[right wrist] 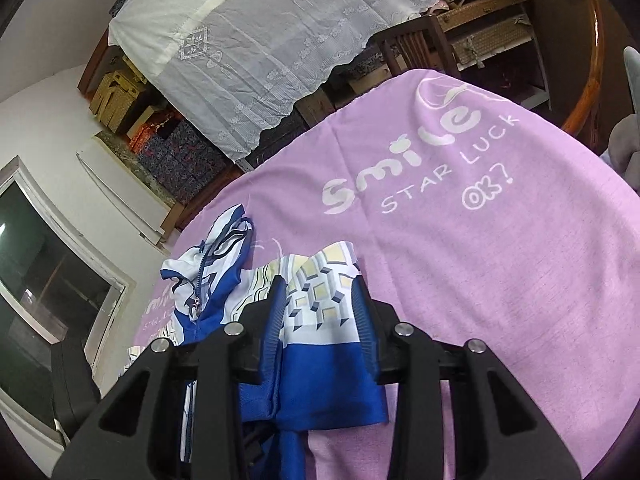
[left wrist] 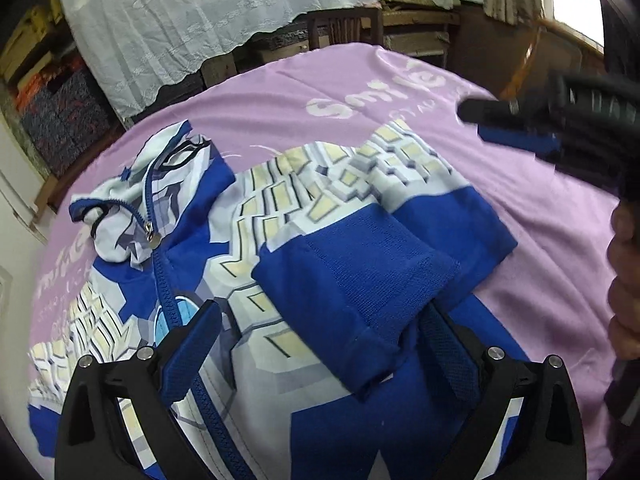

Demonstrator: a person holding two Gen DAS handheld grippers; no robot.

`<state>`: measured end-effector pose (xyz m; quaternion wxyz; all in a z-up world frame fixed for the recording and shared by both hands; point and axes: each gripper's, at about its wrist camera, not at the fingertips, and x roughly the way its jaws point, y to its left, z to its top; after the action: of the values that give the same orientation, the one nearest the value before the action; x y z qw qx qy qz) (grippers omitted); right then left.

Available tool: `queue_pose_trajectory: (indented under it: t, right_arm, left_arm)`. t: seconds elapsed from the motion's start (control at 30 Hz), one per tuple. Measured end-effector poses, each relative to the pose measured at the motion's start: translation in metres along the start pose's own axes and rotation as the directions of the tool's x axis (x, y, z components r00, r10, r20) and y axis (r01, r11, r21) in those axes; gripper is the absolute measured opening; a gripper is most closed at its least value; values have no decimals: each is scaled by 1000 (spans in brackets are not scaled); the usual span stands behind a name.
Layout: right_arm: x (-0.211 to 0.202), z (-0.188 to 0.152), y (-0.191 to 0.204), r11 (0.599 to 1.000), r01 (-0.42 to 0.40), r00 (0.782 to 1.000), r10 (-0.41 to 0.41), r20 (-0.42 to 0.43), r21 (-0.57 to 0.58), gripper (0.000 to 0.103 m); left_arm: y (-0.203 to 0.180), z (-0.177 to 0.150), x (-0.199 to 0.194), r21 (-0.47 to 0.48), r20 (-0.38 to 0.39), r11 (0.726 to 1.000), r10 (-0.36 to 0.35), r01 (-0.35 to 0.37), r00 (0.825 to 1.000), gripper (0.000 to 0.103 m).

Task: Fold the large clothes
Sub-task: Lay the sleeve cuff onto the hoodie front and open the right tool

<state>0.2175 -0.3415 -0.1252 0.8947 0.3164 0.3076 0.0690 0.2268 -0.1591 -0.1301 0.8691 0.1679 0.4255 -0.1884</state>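
A blue and white zip jacket [left wrist: 256, 264] with a block pattern lies on a purple cloth [left wrist: 520, 208]. Its sleeve is folded across the body, with the blue cuff [left wrist: 360, 280] lying on top. My left gripper [left wrist: 320, 332] is open just above the jacket, fingers either side of the cuff. My right gripper [right wrist: 320, 312] is open above the jacket's sleeve edge [right wrist: 320, 344]; it also shows in the left wrist view [left wrist: 516, 124] at the upper right, held by a hand. The jacket's collar and zipper [right wrist: 200, 280] lie to the left.
The purple cloth [right wrist: 480, 260] printed "Smile STAR LUCK OK?" covers a round wooden table [right wrist: 592, 92]. Behind stand a dark wooden chair [right wrist: 416, 52], shelves under white lace cloth [right wrist: 260, 40] and stacked boxes [right wrist: 176, 156]. A white wall and window [right wrist: 48, 256] are at the left.
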Motion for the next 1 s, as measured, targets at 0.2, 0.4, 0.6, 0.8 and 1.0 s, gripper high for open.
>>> queue_pose_trajectory:
  t: [0.2, 0.4, 0.6, 0.8, 1.0]
  right_arm:
    - [12, -7, 1, 1000, 19, 998, -20, -57, -6, 14]
    - [17, -8, -4, 1000, 9, 996, -7, -94, 18, 12]
    - [19, -10, -4, 1000, 6, 995, -4, -104, 19, 13]
    - [16, -10, 0, 999, -37, 995, 37, -92, 1, 13]
    - [19, -15, 11, 997, -62, 993, 57, -107, -41, 13]
  left_arm:
    - [23, 2, -1, -101, 9, 995, -24, 25, 1000, 99]
    - [24, 1, 1, -126, 23, 990, -59, 62, 998, 70]
    - [25, 2, -5, -109, 57, 993, -30, 36, 998, 20]
    - [61, -4, -35, -195, 128, 981, 14, 11, 992, 16]
    - [94, -33, -50, -253, 130, 963, 128, -92, 983, 16]
